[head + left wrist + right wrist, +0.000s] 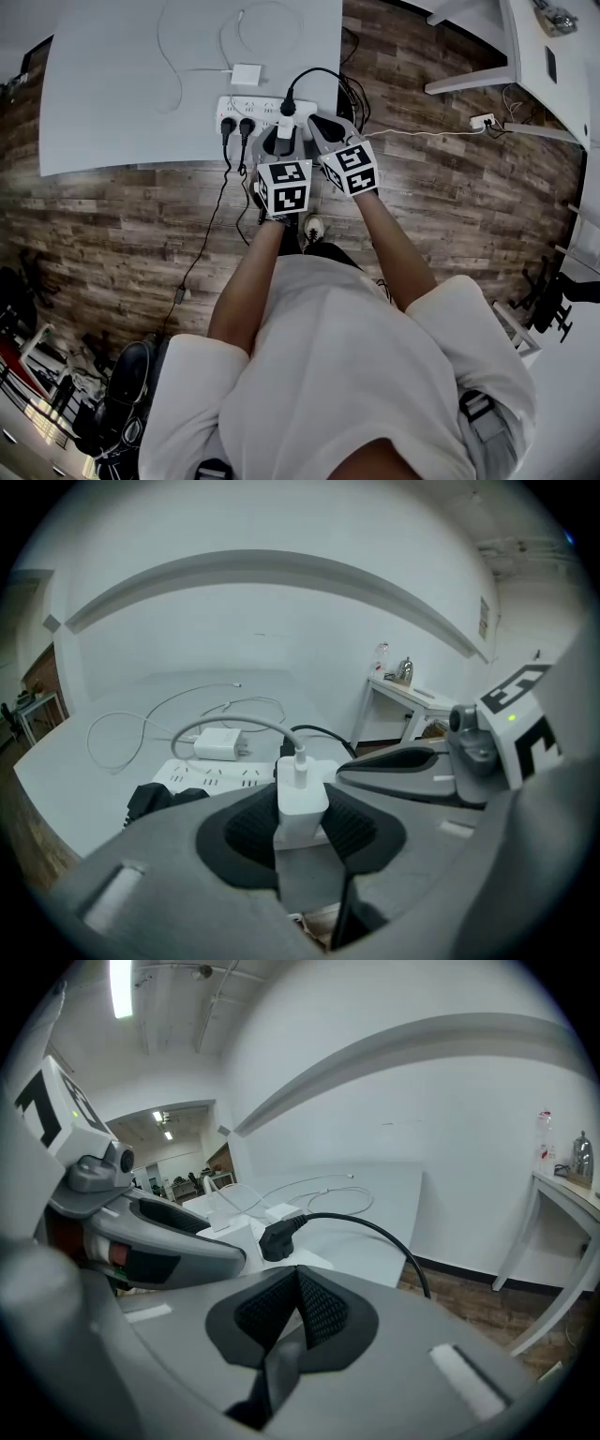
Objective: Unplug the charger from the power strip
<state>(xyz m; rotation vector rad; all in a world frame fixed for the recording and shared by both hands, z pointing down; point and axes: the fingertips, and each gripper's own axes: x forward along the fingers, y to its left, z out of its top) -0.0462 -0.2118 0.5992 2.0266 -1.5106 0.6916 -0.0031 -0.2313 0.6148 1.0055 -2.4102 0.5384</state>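
Observation:
A white charger (286,125) (302,803) with a white cable stands plugged in the white power strip (262,105) (211,775) at the near edge of the pale table (112,94). My left gripper (282,141) (302,829) is shut on the charger, with a black pad on each side of its body. My right gripper (324,127) (298,1312) sits just to the right, over the strip's right end, shut with its pads together and nothing between them. A black plug (288,105) (281,1237) sits in the strip just behind the charger.
Two black plugs (236,126) fill the strip's left sockets, and their cords hang down to the wooden floor (141,225). A second white charger (247,74) (220,744) lies loose on the table behind the strip, its thin cable looping away. A white desk (525,66) stands at the far right.

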